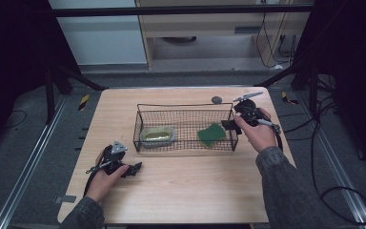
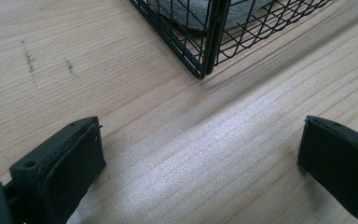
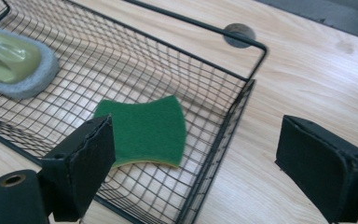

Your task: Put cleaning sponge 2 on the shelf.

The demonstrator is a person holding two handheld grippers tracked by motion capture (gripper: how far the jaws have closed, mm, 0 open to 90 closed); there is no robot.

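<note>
Green waisted sponge [image 3: 145,131] lies flat in the basket [image 3: 242,100]; both grippers released.

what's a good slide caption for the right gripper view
Open right claw straddling the wire basket wall beside a green scouring pad.

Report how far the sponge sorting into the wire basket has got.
Looks done: the green scouring pad and the grey-rimmed sponge both lie inside the wire basket. In hand: nothing; the right gripper stands open at the basket's end, the left gripper open over the table. Left: likely just pulling back.
</note>
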